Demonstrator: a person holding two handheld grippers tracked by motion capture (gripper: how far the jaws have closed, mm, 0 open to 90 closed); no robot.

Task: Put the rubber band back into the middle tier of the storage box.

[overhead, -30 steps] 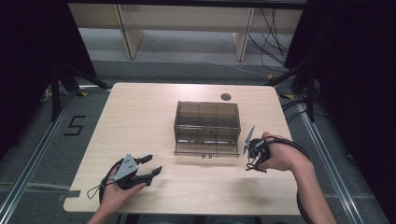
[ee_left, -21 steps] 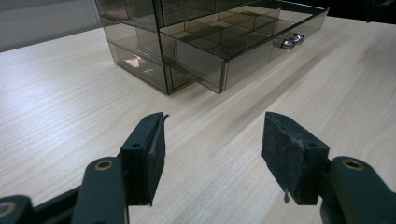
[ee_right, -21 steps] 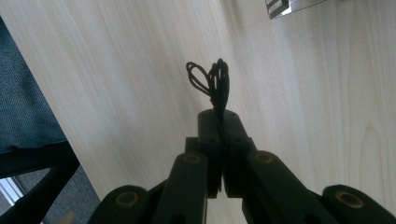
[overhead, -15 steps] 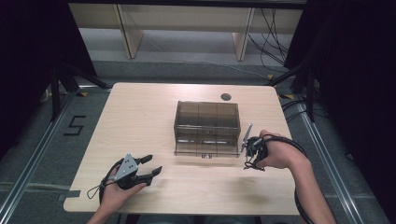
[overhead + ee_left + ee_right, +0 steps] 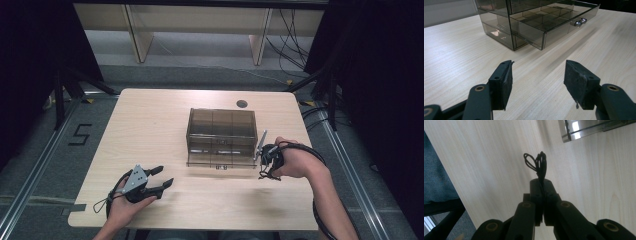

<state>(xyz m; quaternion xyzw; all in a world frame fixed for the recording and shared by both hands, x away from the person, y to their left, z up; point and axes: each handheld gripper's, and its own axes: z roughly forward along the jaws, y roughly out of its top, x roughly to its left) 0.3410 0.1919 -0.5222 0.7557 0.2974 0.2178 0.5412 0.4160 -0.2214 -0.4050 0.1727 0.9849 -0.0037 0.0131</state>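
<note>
A smoky clear drawer box (image 5: 221, 131) stands mid-table, its bottom drawer (image 5: 220, 161) pulled out toward me. In the left gripper view that drawer (image 5: 554, 22) shows several compartments and two small metal knobs (image 5: 579, 22). My left gripper (image 5: 165, 175) rests near the table's front left, open with nothing between its pads (image 5: 537, 75). Just off the drawer's right front corner is my right gripper (image 5: 264, 165), rolled on its side. Its jaws (image 5: 541, 182) are shut on a thin black looped cord (image 5: 537, 165) that sticks out past the tips.
A small dark round hole (image 5: 242, 104) sits in the tabletop behind the box. The drawer's corner (image 5: 584, 128) lies close above the right gripper. Bare wood (image 5: 150, 125) spreads left of the box and along the front edge. Cables trail from both grippers.
The right gripper has shifted slightly left, closer to the open drawer's corner, still holding the cord. The left gripper has stayed put.
</note>
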